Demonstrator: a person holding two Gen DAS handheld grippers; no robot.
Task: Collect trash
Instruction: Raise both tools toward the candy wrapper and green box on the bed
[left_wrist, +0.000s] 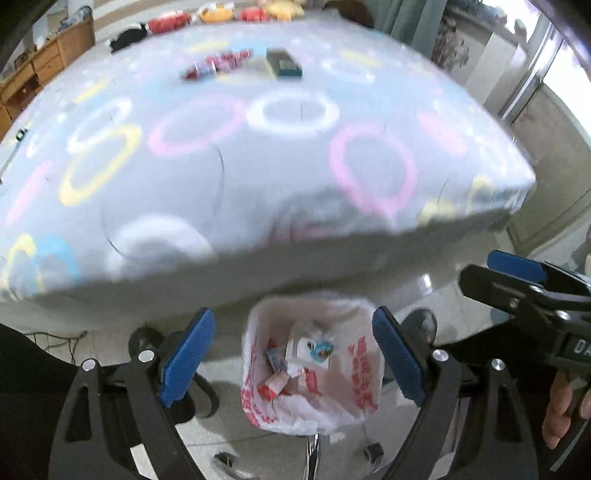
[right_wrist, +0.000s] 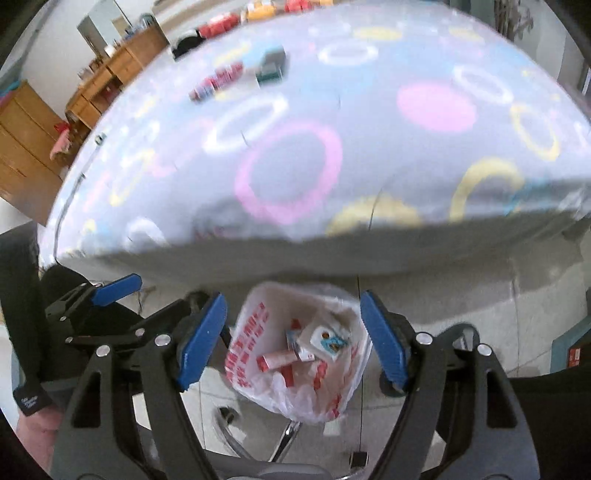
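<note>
Both tools wide open, holding nothing: left tool (left_wrist: 293, 354), right tool (right_wrist: 293, 341), both hovering over the bag (left_wrist: 354, 402). Remaining trash on the bed (left_wrist: 258, 177): red wrapper (left_wrist: 218, 64), dark box (left_wrist: 283, 63). Approach flat, pinch the wrapper mid-length, avoid snagging the sheet.

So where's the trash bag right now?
The trash bag sits on the floor below the bed's near edge, framed between the open fingers in both wrist views, already holding wrappers.
</note>
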